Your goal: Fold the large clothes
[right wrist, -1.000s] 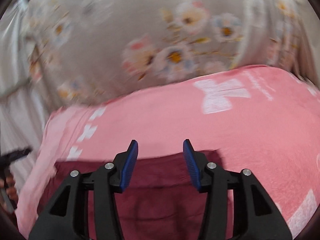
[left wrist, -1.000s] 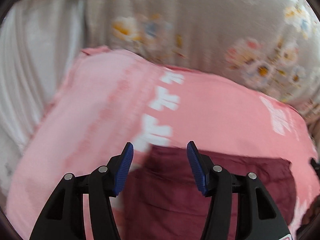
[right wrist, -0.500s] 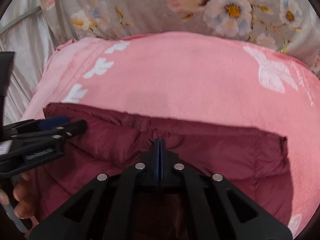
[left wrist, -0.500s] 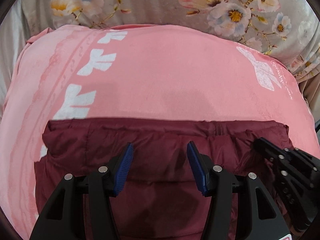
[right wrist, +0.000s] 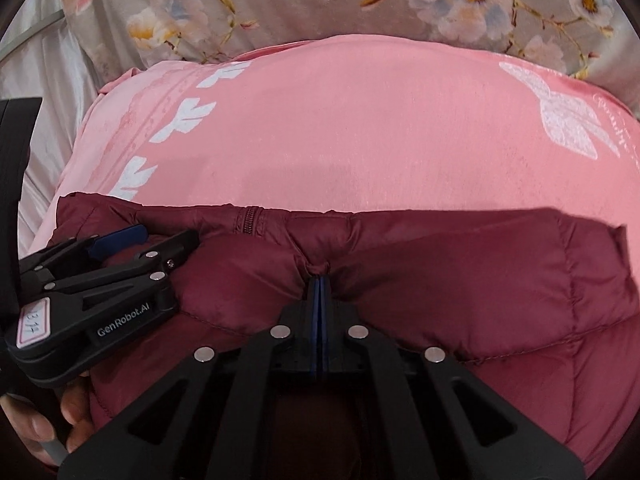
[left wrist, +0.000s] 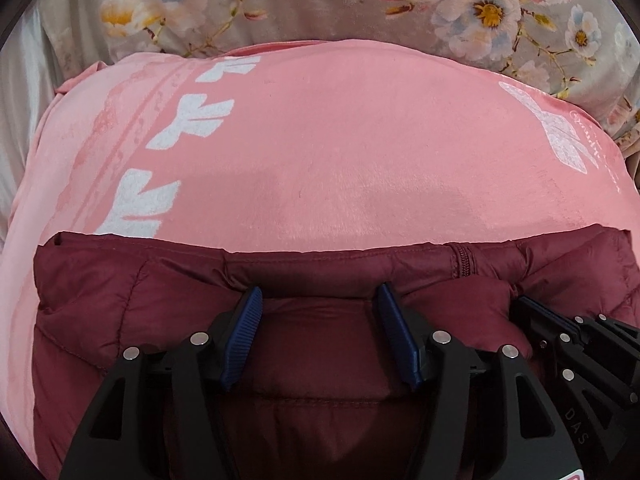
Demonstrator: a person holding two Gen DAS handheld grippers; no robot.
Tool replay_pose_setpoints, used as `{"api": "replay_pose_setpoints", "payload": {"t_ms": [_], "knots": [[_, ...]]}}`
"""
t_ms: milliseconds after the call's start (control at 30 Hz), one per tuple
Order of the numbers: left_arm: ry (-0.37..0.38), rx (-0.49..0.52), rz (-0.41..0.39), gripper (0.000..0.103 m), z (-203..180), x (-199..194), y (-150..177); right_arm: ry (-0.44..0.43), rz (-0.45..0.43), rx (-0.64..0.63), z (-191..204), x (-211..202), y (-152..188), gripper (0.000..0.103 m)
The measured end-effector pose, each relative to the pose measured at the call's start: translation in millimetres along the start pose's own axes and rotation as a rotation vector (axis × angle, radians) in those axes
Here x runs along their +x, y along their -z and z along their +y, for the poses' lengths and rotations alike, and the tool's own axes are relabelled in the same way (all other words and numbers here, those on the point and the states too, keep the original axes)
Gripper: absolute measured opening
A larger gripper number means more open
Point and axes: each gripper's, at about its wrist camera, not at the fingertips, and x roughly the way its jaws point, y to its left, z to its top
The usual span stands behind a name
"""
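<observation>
Both grippers have dropped onto the dark red puffy jacket (right wrist: 460,280) lying on the pink blanket (left wrist: 360,152): the right gripper (right wrist: 319,280) pinches its fabric shut, while the left gripper (left wrist: 318,304), marked "GenRobot.AI", has just been opening wider, gripping nothing.

Both cameras sit on the grippers and look forward and steeply down along the fingers, very near to the cloth. The left wrist view looks over the left gripper (left wrist: 318,300) at the left part of the dark red jacket (left wrist: 120,300). The right wrist view looks over the right gripper (right wrist: 319,280) at the jacket's middle. Both views share the jacket's upper edge, the pink blanket (left wrist: 340,140) and the floral cloth (left wrist: 300,0) behind; each view also catches the other gripper at its side.
</observation>
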Motion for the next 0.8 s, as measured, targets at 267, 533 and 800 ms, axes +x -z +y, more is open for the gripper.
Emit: {"api": "replay_pose_setpoints", "payload": {"t_ms": [267, 533, 800], "knots": [[-0.039, 0.015, -0.054, 0.061, -6, 3, 7, 0.015, -0.035, -0.004, 2, 4, 6, 0.0], [-0.042, 0.02, -0.057, 0.061, -7, 3, 6, -0.041, -0.035, 0.053, -10, 0, 4, 0.0], [0.0, -0.072, -0.095, 0.062, 56, -50, -10, 0.133, -0.178, 0.143, -70, -67, -18, 0.014]]}}
